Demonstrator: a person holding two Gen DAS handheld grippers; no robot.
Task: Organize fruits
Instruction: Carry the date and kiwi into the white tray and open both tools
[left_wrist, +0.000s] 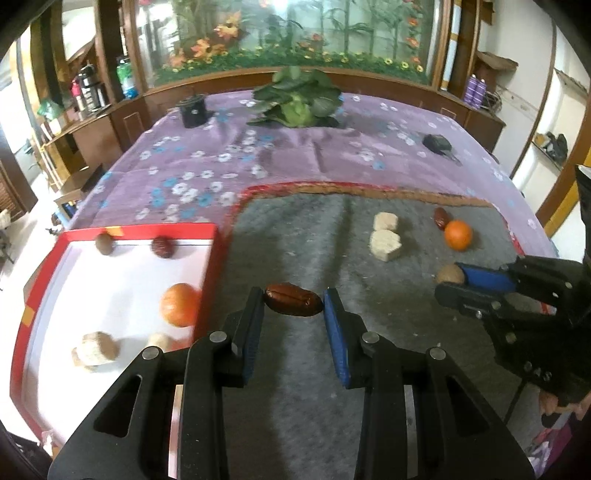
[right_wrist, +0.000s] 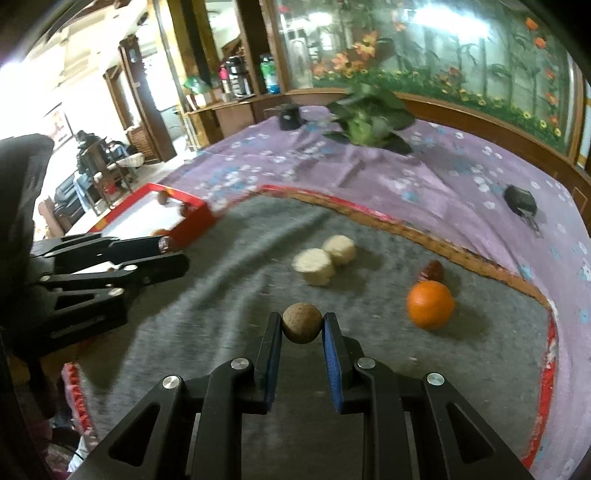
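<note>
Wood-panelled room with a flowered glass screen behind; purple flowered cloth (left_wrist: 207, 162) over the counter, grey mat (left_wrist: 314, 236) laid on top of it. At the far end, a leafy green plant (left_wrist: 299, 98), a small dark jar (left_wrist: 192, 110) and a black pouch (left_wrist: 437, 143).

Left tongs (left_wrist: 293, 301) pinching a dark red date (left_wrist: 293, 299) lengthwise between the pads, lifted above the mat just beside the red box (left_wrist: 216, 251). Inside the box, on its white floor: an orange (left_wrist: 180, 304), two pale puffed cakes (left_wrist: 95, 349), a brown round fruit (left_wrist: 104, 244) and a dark red one (left_wrist: 162, 246) against the far wall.

Right tongs (right_wrist: 301, 325) pressed against a small brown ball-shaped fruit (right_wrist: 301, 323), one pad on each side. On the mat beyond: two more pale cakes (right_wrist: 325, 260) touching each other, a second orange (right_wrist: 430, 304), and another date (right_wrist: 433, 271) just behind that orange.
</note>
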